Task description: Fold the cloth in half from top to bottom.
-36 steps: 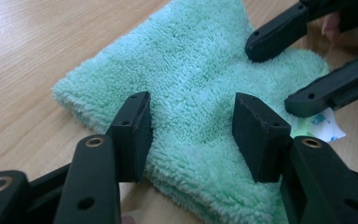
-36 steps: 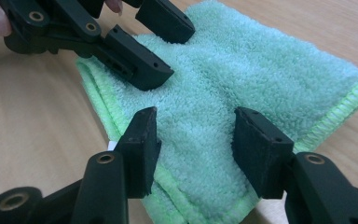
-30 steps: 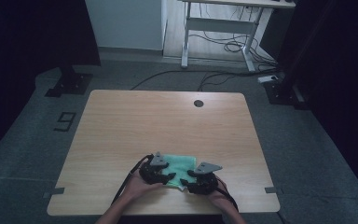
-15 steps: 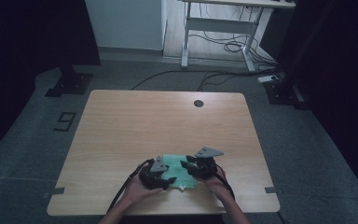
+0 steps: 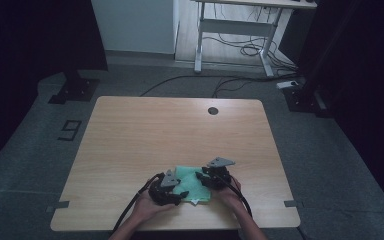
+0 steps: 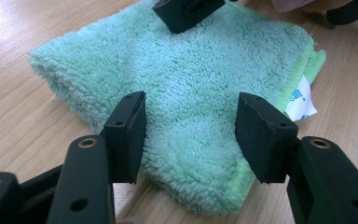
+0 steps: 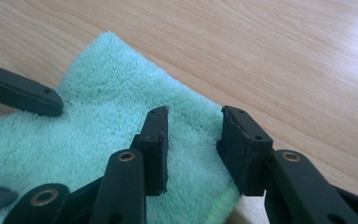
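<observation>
Green towel (image 5: 192, 187) folded on the table (image 5: 180, 130) between both grippers – right gripper (image 7: 193, 140) jaws just narrowed, gap left, nothing pinched, towel edge beneath; left gripper (image 6: 191, 135) wide open over the fold – likely setting up another fold

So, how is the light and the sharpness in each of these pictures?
High view: dim, dark at the sides, the green cloth small. Left gripper view: bright and even, cloth pile sharp, the left hand-held gripper slightly soft. Right gripper view: bright, with glare on the table at the upper right.
</observation>
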Demonstrator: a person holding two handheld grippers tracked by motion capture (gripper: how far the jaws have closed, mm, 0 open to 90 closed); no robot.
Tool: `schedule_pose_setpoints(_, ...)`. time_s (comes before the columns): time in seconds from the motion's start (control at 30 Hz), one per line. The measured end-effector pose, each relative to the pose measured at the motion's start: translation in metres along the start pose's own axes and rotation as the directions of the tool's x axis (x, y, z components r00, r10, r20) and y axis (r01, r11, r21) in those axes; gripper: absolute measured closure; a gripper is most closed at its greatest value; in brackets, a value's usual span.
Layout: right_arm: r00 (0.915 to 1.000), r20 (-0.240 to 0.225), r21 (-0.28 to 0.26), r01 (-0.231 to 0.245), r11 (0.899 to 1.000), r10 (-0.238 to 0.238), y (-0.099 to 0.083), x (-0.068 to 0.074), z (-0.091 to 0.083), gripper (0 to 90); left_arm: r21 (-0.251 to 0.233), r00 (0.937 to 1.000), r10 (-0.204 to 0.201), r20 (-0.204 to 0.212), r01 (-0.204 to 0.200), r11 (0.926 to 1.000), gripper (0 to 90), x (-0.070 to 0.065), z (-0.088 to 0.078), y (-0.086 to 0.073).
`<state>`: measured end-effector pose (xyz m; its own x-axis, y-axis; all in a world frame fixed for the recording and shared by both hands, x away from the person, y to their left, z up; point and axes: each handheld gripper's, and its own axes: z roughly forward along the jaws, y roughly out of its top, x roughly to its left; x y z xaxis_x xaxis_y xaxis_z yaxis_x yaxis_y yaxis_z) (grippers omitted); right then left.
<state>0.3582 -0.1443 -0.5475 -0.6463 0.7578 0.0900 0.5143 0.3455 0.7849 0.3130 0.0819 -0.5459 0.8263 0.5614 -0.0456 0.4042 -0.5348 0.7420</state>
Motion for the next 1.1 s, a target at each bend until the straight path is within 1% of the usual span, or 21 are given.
schedule_pose_setpoints(0.1,0.9999,0.009,0.002,0.014,1.0,-0.014,0.0,0.001,0.001,61.0,-0.001,1.0,-0.006,0.003,0.006,1.0,43.7,0.001,-0.001,0.0)
schedule_pose_setpoints(0.17,0.9999,0.012,-0.001,0.013,1.0,-0.012,0.0,0.002,0.003,61.0,-0.006,1.0,-0.007,0.003,0.007,1.0,43.7,0.001,-0.001,0.0)
schedule_pose_setpoints(0.23,0.9998,0.015,-0.001,0.016,1.0,-0.016,0.0,0.003,0.003,60.8,-0.043,1.0,-0.001,-0.001,0.001,0.9991,43.9,0.003,-0.006,0.005)
schedule_pose_setpoints(0.27,0.9997,0.019,0.0,0.018,1.0,-0.018,0.0,0.004,0.002,60.8,-0.068,1.0,-0.008,0.0,0.008,0.9976,44.2,0.004,-0.009,0.009)
schedule_pose_setpoints(0.3,0.9997,0.019,0.0,0.018,1.0,-0.018,0.0,0.004,0.002,60.8,-0.068,1.0,-0.008,0.0,0.008,0.9976,44.8,0.004,-0.009,0.009)
schedule_pose_setpoints(0.33,0.9994,0.024,0.0,0.024,1.0,-0.024,0.0,0.005,0.003,60.8,-0.1,0.9997,-0.023,0.011,0.024,0.9947,45.0,0.009,-0.011,0.02)
schedule_pose_setpoints(0.37,0.9993,0.028,0.0,0.026,1.0,-0.026,0.0,0.005,0.003,60.8,-0.099,0.9998,-0.02,0.003,0.02,0.9948,44.9,0.012,-0.009,0.026)
schedule_pose_setpoints(0.4,0.9993,0.028,0.0,0.026,1.0,-0.026,0.0,0.005,0.003,60.8,-0.099,0.9998,-0.02,0.003,0.02,0.9948,44.7,0.012,-0.009,0.026)
schedule_pose_setpoints(0.43,0.9991,0.031,-0.001,0.03,1.0,-0.03,-0.001,0.006,0.003,60.8,-0.093,0.9997,-0.026,-0.003,0.026,0.9954,44.7,0.015,-0.005,0.031)
schedule_pose_setpoints(0.47,0.9989,0.034,-0.001,0.032,0.999,-0.032,-0.001,0.007,0.003,60.8,-0.082,0.9993,-0.038,0.001,0.038,0.9959,44.7,0.019,0.0,0.035)
schedule_pose_setpoints(0.5,0.999,0.032,-0.003,0.032,0.999,-0.032,-0.001,0.007,0.003,60.8,-0.051,0.9983,-0.059,0.001,0.059,0.997,44.8,0.027,0.01,0.037)
schedule_pose_setpoints(0.57,0.9992,0.028,-0.009,0.028,1.0,-0.028,-0.002,0.006,0.003,60.9,-0.005,0.9977,-0.068,0.001,0.068,0.9977,44.5,0.032,0.017,0.033)
schedule_pose_setpoints(0.6,0.9993,0.027,-0.011,0.027,1.0,-0.027,-0.003,0.005,0.002,60.9,0.006,0.9975,-0.07,-0.008,0.07,0.9975,44.3,0.034,0.019,0.03)
schedule_pose_setpoints(0.63,0.9993,0.026,-0.015,0.028,0.999,-0.028,-0.003,0.005,0.002,60.9,0.007,0.9968,-0.079,-0.011,0.079,0.9969,44.7,0.036,0.02,0.027)
schedule_pose_setpoints(0.67,0.9993,0.026,-0.015,0.028,0.999,-0.028,-0.003,0.005,0.002,60.9,0.007,0.9968,-0.079,-0.011,0.079,0.9969,45.1,0.036,0.02,0.027)
schedule_pose_setpoints(0.7,0.9992,0.024,-0.016,0.032,0.999,-0.032,-0.004,0.005,0.002,60.8,-0.011,0.9947,-0.102,-0.005,0.102,0.9947,46.3,0.039,0.019,0.022)
schedule_pose_setpoints(0.93,0.9993,0.02,-0.019,0.032,0.999,-0.032,-0.005,0.005,0.001,60.8,0.003,0.9963,-0.082,-0.025,0.082,0.9966,45.6,0.038,0.016,0.021)
schedule_pose_setpoints(0.97,0.9993,0.022,-0.02,0.031,0.999,-0.03,-0.005,0.005,0.001,60.7,0.009,0.9965,-0.074,-0.038,0.075,0.9972,44.7,0.036,0.014,0.02)
schedule_pose_setpoints(1.0,0.9993,0.023,-0.017,0.03,0.999,-0.03,-0.004,0.005,0.001,60.6,0.009,0.9966,-0.071,-0.042,0.071,0.9974,43.9,0.034,0.008,0.019)
schedule_pose_setpoints(1.07,0.9991,0.03,-0.016,0.032,0.999,-0.031,-0.004,0.007,-0.001,59.2,-0.006,0.9981,-0.044,-0.043,0.044,0.999,42.4,0.028,-0.001,0.017)
schedule_pose_setpoints(1.1,0.9994,0.02,-0.026,0.028,0.999,-0.027,-0.003,0.008,-0.003,58.7,-0.014,0.9988,-0.029,-0.039,0.029,0.9995,41.9,0.025,-0.005,0.017)
